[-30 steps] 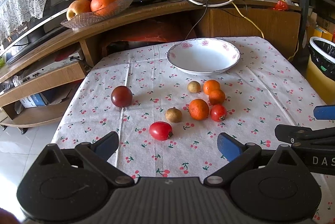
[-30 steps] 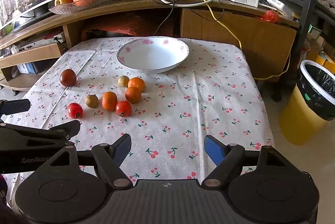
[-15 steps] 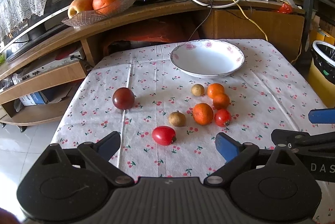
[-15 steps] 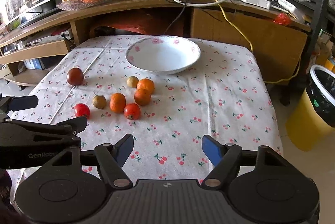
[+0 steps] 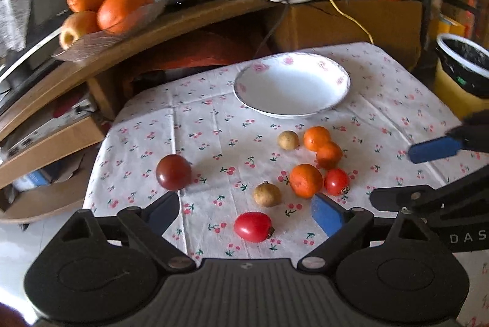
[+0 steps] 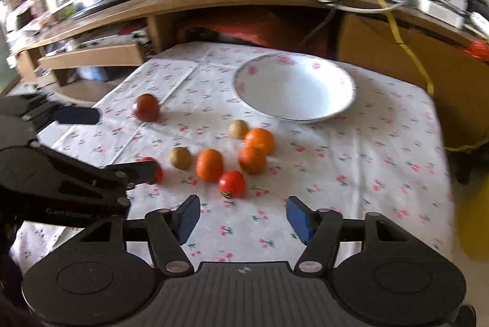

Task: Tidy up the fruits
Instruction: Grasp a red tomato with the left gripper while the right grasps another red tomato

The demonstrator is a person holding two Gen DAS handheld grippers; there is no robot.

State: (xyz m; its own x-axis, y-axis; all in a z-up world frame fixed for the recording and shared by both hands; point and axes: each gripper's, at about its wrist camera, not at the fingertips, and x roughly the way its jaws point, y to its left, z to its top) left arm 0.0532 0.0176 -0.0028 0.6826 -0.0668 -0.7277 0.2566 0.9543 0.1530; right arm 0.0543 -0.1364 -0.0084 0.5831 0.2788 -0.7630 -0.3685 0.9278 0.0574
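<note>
Both tongs gape wide and hold nothing: left tongs [image 5: 246, 214] hang low over the red tomato [image 5: 253, 226], right tongs [image 6: 241, 215] just short of another tomato [image 6: 232, 183]. Fruit lies loose on the counter [image 5: 382, 101], bowl [image 5: 292, 84] behind sits empty, likely the target.

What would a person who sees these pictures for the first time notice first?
Probably the empty white bowl at the far side of the cherry-print tablecloth, with small fruits scattered in front of it: oranges, red tomatoes and brown ones. The red tomato lies nearest, between the fingers of the open left gripper. The right gripper is also open and holds nothing.
</note>
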